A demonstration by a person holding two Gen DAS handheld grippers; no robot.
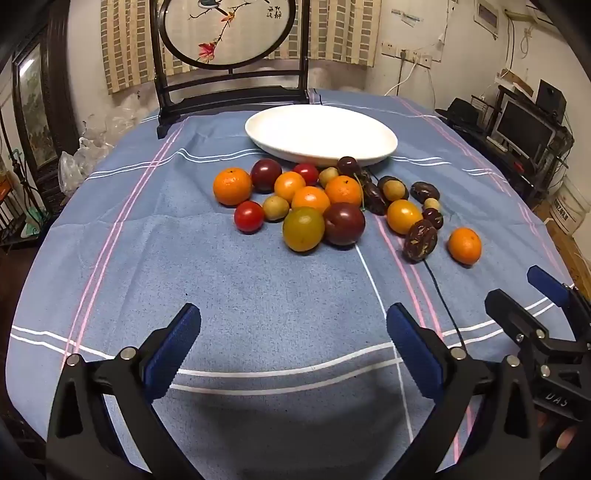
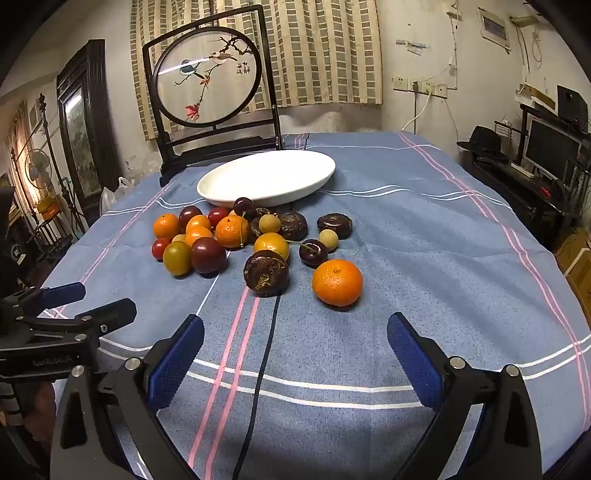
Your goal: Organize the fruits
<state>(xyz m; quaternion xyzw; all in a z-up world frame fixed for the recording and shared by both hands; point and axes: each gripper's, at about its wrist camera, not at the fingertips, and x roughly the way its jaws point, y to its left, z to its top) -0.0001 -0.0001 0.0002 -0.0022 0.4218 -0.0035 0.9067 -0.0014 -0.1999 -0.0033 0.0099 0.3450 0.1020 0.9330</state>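
Observation:
A pile of several small fruits (image 1: pixel 310 201) lies on the blue cloth: oranges, red tomatoes, dark plums, cherries, brown dates and small yellow fruits. An empty white oval plate (image 1: pixel 321 134) stands just behind them. One orange (image 1: pixel 464 245) lies apart at the right, and it shows nearest in the right wrist view (image 2: pixel 337 282), beside a dark brown fruit (image 2: pixel 266 272). My left gripper (image 1: pixel 293 345) is open and empty, short of the pile. My right gripper (image 2: pixel 295 347) is open and empty, short of the orange. The plate also shows in the right wrist view (image 2: pixel 266 179).
A dark wooden stand with a round embroidered screen (image 1: pixel 229 33) rises behind the plate. The blue striped tablecloth (image 1: pixel 258 288) covers the table. A thin dark cord (image 2: pixel 264 350) runs across the cloth toward me. A desk with monitors (image 1: pixel 524 127) stands at the right.

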